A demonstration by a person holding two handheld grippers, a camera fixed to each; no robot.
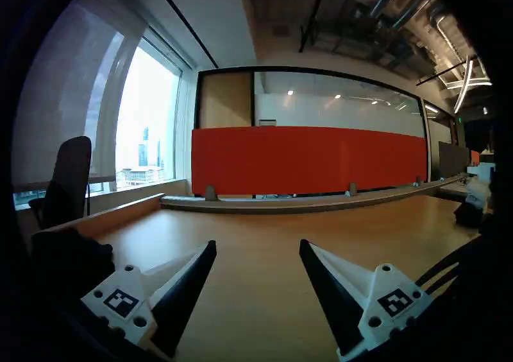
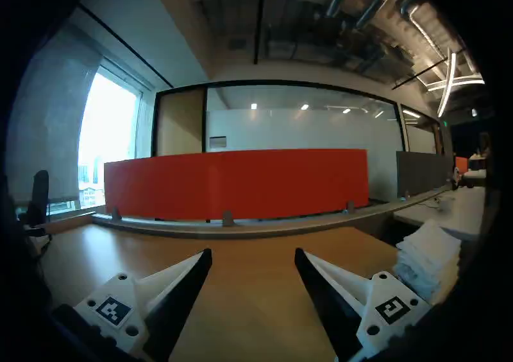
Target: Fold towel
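Note:
A stack of folded white towels [image 2: 428, 258] sits on the right end of the wooden table [image 2: 256, 259] in the right gripper view. My right gripper [image 2: 253, 254] hovers open above the bare tabletop, left of that stack, with nothing between its fingers. In the left gripper view my left gripper [image 1: 258, 245] is open too, over the wooden table [image 1: 269, 233], holding nothing. A bit of white cloth [image 1: 478, 192] shows at that view's far right edge.
An orange divider panel [image 1: 308, 160] runs along the table's far edge, with a glass wall behind it. A dark office chair [image 1: 64, 182] stands by the window [image 1: 144, 128] on the left. A dark object [image 1: 468, 213] rests near the white cloth.

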